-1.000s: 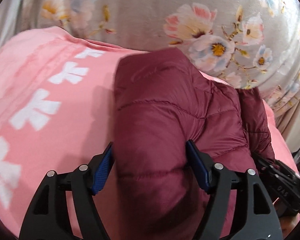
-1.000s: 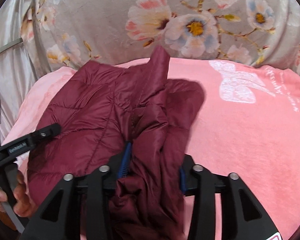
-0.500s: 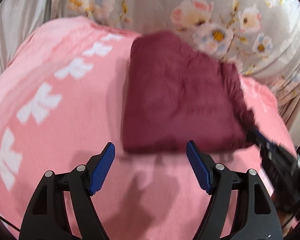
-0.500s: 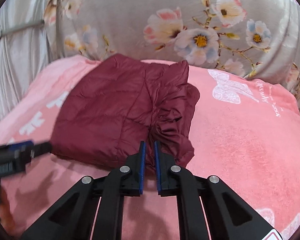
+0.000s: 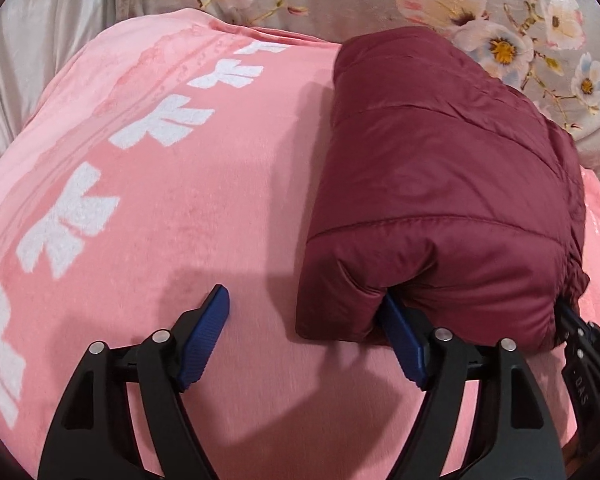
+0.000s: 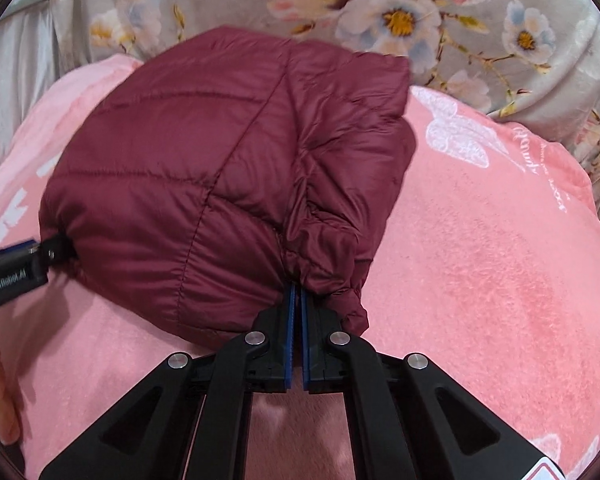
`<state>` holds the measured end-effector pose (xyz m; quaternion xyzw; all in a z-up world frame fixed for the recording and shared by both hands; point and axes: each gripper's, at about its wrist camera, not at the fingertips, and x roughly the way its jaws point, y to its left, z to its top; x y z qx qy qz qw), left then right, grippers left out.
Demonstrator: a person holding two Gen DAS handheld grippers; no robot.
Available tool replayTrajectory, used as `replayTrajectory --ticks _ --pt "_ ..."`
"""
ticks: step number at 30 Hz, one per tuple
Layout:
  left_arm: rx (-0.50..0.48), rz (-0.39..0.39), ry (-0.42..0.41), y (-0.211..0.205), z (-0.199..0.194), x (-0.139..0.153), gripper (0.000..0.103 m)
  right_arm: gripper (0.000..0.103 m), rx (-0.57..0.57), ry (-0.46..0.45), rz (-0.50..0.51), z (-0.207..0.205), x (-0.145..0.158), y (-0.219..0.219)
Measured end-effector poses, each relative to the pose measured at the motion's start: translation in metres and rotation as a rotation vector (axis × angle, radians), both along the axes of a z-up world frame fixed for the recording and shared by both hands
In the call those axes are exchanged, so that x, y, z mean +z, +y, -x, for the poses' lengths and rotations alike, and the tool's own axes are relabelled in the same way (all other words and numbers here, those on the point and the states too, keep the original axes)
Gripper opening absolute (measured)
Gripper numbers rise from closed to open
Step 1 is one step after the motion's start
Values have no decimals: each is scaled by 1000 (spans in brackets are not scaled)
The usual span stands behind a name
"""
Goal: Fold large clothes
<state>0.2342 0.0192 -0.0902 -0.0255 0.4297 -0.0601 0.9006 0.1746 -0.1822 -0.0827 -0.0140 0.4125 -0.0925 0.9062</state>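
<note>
The pink blanket (image 5: 220,208) with its white bow prints covered the bed, backed by a grey floral cover (image 6: 440,8). On the blanket lay the maroon puffer jacket (image 6: 204,168), already folded into a thick, puffy bundle near the far edge, its tidy quilted face up and a crumpled flap of sleeve or hem bunched along its right side in the right wrist view.

The left claw (image 5: 312,332) stood spread wide, its jaws having just opened a little further; one blue pad was tucked against the bundle's near edge, the other over bare blanket, so nothing was pinched. The right claw (image 6: 296,304) had just closed and was pressed together at the near edge of the crumpled flap; whether any fabric was caught at its tips I cannot tell, since the jacket hid them.

The risk, as I judged it, was the padding's spring: slick, air-filled fabric could puff back and open the fold once released. If the right claw had snagged the flap, drawing away would drag the bundle loose.
</note>
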Motion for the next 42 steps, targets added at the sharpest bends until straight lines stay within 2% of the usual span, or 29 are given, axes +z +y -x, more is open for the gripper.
replayTrajectory --ticks 6,10,12,16,18,19,21,22,23,27,30,33,36,38,42 --pt "5 -42 -15 -5 -2 -1 80 0 -3 12 36 -2 -5 7" --pt "-2 -55 -77 -4 19 11 78 4 -54 -73 -35 19 9 6" --pt "-7 -47 -126 -2 43 22 79 13 -92 -128 -63 44 21 3" --pt "10 -57 -206 -1 90 39 84 25 -124 -239 -49 103 42 8" --pt "26 -59 -242 -4 111 46 90 40 -114 -279 -37 130 46 15" --pt "26 -58 -249 -5 117 49 90 44 -113 -292 -31 139 47 18" --pt "25 -57 -268 -10 130 54 93 59 -105 -331 -23 162 47 24" --pt "25 -60 -276 -14 137 55 95 63 -106 -342 -19 167 47 25" --pt "23 -65 -280 -18 142 54 96 69 -111 -345 -13 174 45 26" --pt "20 -110 -247 -33 147 39 96 75 -134 -294 -32 178 36 20" --pt "27 -139 -229 -39 151 30 96 80 -157 -295 -38 182 34 17" --pt "24 -128 -248 -39 155 30 96 81 -158 -249 -11 175 28 22" --pt "23 -116 -229 -38 153 27 96 81 -142 -213 36 167 25 31" --pt "22 -108 -212 -37 150 25 96 81 -125 -215 56 167 24 37" --pt "10 -107 -229 -39 153 26 96 81 -118 -211 70 167 24 40"
